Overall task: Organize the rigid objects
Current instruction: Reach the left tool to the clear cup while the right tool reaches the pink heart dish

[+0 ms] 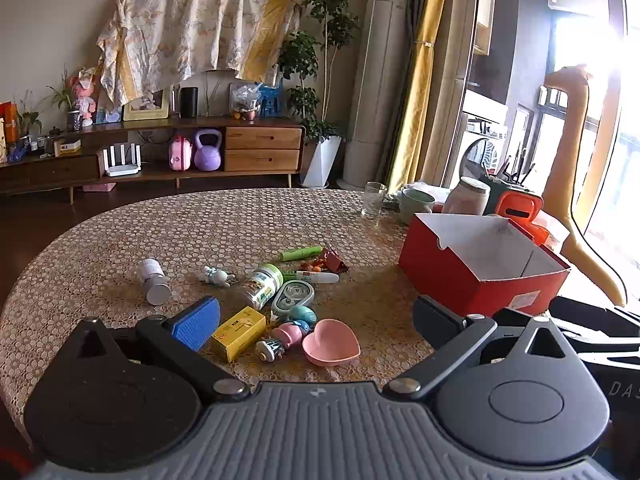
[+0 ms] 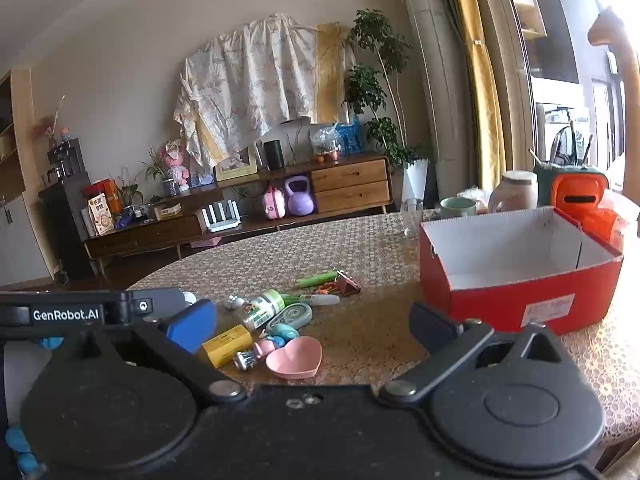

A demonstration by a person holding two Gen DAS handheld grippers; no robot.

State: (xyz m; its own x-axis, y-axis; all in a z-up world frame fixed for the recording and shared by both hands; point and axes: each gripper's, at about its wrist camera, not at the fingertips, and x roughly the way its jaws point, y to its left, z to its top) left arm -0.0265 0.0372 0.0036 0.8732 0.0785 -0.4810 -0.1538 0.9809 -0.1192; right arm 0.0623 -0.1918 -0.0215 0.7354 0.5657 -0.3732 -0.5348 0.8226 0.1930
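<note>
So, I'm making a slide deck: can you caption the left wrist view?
Open left gripper hovers over small items scattered on the table, pink heart dish nearest, empty red box at right.

Both wrist cameras looked forward, low over the near edge of the table (image 1: 120, 240), toward the far sideboard (image 1: 262, 148). The right view sat further right (nearer the red box (image 2: 516, 304)). Both shared the toy pile, with the pink bowl (image 1: 331, 342) nearest.

a home living room: a low wooden sideboard (image 1: 160, 152) with drawers, a photo frame (image 1: 146, 105) and toys, potted plants (image 1: 320, 80), yellow curtains (image 1: 420, 80), and a round table (image 1: 120, 248) under patterned cloth.
</note>
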